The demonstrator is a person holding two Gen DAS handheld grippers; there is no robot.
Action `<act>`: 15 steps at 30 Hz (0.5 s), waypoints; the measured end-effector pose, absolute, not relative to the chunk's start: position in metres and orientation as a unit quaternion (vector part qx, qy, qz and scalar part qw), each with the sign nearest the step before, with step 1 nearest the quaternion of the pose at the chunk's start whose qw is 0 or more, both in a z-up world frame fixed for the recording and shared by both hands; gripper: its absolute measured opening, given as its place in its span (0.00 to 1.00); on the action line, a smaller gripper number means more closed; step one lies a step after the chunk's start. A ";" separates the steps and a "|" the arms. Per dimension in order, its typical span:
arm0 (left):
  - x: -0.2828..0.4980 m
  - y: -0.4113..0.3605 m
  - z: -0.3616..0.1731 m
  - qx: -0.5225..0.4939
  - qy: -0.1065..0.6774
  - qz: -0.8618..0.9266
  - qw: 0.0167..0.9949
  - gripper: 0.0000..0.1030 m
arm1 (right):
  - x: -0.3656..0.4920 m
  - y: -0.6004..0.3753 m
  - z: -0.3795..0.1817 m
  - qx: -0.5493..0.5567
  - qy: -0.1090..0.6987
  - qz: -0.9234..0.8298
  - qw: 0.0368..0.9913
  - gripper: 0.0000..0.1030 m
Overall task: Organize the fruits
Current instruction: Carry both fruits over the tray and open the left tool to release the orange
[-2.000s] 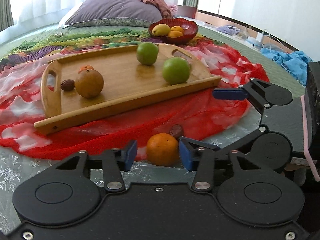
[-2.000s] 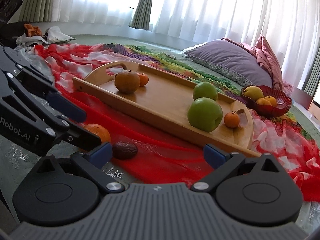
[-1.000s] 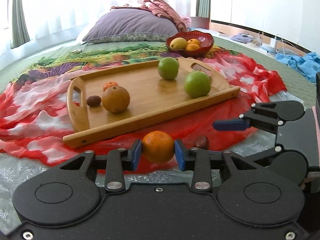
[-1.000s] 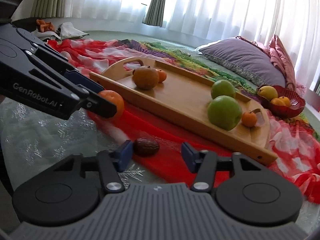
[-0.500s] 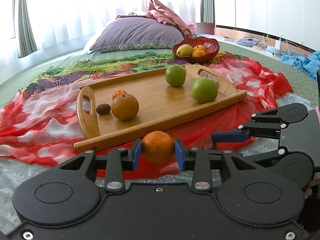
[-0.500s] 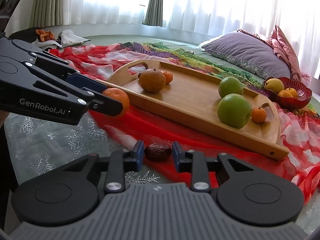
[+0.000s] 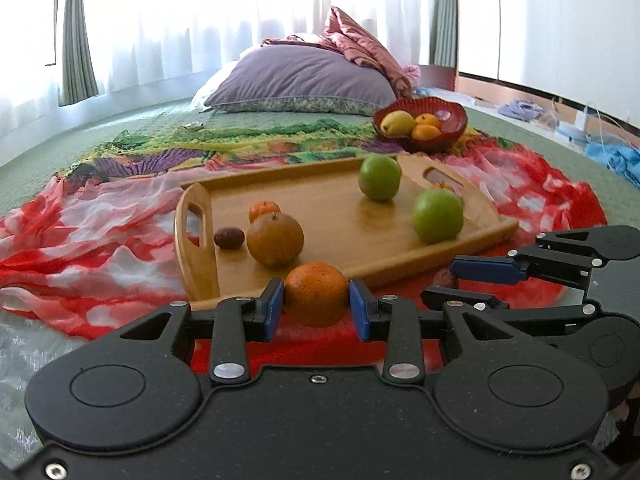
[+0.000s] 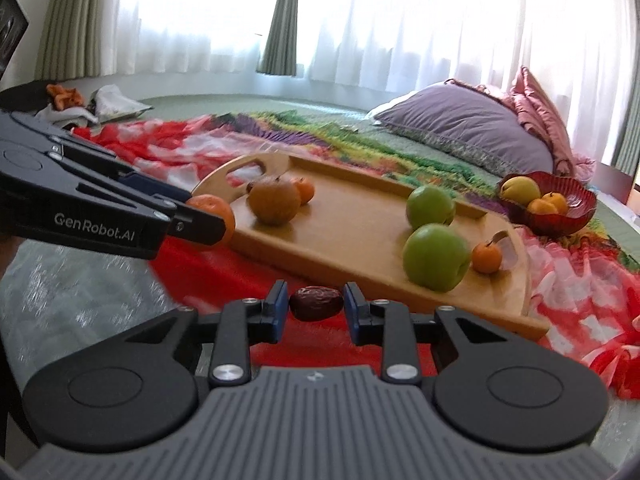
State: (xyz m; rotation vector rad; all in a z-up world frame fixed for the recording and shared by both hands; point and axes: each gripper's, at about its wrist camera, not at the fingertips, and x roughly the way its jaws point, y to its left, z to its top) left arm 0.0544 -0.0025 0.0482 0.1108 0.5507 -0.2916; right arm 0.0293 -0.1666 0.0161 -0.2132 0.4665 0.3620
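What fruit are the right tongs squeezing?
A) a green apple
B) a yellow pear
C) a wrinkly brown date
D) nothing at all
C: in the right wrist view the blue pads of the right tongs press on both ends of the dark brown date, while the green apples sit on the wooden tray.

We see the left gripper (image 7: 316, 309): matte black linkage, two round hubs behind its blue pads (image 7: 272, 309), silver rivets. The right gripper (image 8: 316, 309) adds a ribbed grey housing. White "GenRobot.AI" lettering marks the left's side.
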 end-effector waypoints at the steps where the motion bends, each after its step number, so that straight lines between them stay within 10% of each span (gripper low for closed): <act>1: 0.058 -0.003 0.050 0.052 0.268 -0.142 0.951 0.33 | 0.032 -0.166 0.018 -0.103 0.228 0.174 0.952 0.34; 15: 0.127 0.002 0.073 0.002 0.258 -0.094 0.961 0.33 | 0.093 -0.161 0.047 -0.071 0.213 0.124 0.967 0.34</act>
